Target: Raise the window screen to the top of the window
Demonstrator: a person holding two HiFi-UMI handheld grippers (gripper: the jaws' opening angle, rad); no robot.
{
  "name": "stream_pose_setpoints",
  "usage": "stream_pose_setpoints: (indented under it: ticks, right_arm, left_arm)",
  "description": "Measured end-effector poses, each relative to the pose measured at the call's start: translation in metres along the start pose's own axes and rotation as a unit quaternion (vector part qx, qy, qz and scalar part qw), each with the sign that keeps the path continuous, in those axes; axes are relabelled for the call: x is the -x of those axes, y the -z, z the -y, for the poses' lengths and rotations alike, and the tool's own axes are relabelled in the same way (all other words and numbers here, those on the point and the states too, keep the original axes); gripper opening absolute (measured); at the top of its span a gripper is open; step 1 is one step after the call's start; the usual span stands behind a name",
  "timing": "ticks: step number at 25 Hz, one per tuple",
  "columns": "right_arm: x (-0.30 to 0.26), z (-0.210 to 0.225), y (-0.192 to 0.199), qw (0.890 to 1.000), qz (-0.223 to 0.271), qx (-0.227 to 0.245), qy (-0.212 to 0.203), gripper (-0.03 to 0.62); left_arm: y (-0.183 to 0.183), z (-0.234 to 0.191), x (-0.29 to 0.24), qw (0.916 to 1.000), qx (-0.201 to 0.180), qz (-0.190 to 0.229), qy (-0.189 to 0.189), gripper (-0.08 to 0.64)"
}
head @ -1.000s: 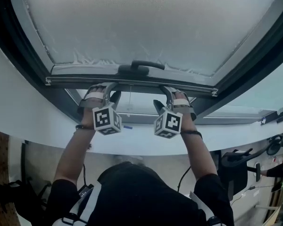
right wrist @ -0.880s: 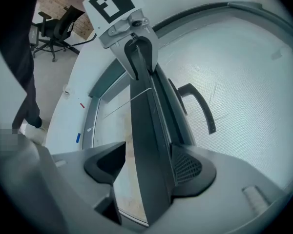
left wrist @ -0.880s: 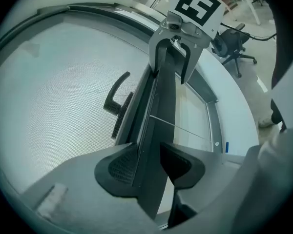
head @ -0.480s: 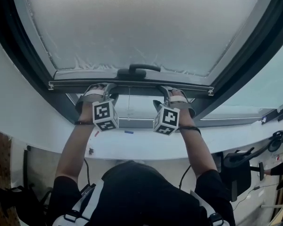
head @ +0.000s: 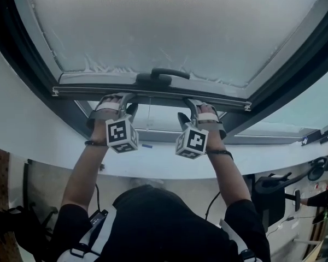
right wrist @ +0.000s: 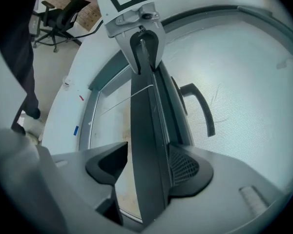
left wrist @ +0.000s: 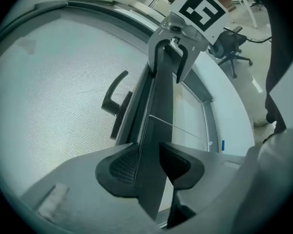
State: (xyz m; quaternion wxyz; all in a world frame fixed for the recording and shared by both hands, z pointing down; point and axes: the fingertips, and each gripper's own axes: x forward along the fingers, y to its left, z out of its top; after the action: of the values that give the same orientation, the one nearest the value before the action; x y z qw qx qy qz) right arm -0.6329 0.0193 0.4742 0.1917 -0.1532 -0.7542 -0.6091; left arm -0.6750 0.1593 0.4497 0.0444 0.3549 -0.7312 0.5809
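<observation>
**Head view.** The window screen (head: 175,26) fills the upper field. Its bottom rail (head: 153,95) crosses the centre, with the handle (head: 164,75) at 12 o'clock above the rail's middle. We find the left tongs (head: 119,98) on the rail at 9 o'clock of centre and the right tongs (head: 194,103) at 3 o'clock, with the handle between them. Below the rail a strip of window is uncovered, and the white sill (head: 44,141) runs toward 6 o'clock.

**Left gripper view.** Both jaws press on the bottom rail. The left tongs are clenched on it, having just been closing. The screen mesh lies at 9 o'clock and the right tongs sit at 12 o'clock along the rail.

**Right gripper view.** The rail stands between the jaws. The 3 o'clock jaw lies against it and the 9 o'clock jaw stands just beside it, with a thin gap. We read the right tongs as released, though the jaws have just been closing.
</observation>
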Motion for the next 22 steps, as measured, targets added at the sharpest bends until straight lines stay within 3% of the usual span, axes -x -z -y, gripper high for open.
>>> stream_pose_setpoints:
  ticks: [2, 5, 8, 13, 18, 22]
  right_arm:
    - [-0.001, -0.001, -0.001, 1.000, 0.014, -0.024, 0.002, 0.253]
    - [0.000, -0.004, -0.002, 0.999, 0.016, -0.033, 0.001, 0.272]
    - [0.000, 0.006, -0.004, 0.998, 0.025, -0.048, 0.027, 0.254]
    - [0.001, 0.008, -0.003, 0.999, 0.023, -0.033, 0.025, 0.259]
    - [0.004, 0.009, -0.019, 0.998, 0.046, -0.016, 0.035, 0.250]
    - [-0.002, 0.000, -0.028, 0.999, 0.033, -0.009, 0.023, 0.265]
  left_arm:
    - [0.000, -0.001, -0.001, 0.9995, 0.016, 0.009, -0.026, 0.118]
    - [0.001, 0.000, 0.001, 0.9979, 0.049, 0.027, -0.032, 0.104]
    - [0.001, -0.005, 0.002, 0.9988, 0.028, 0.020, -0.034, 0.108]
    - [0.002, -0.003, 0.002, 0.9999, 0.013, 0.004, -0.006, 0.117]
    - [-0.002, -0.005, 0.000, 0.9994, -0.001, 0.002, -0.034, 0.117]
    - [-0.003, -0.003, -0.001, 0.9993, 0.009, 0.000, -0.037, 0.115]
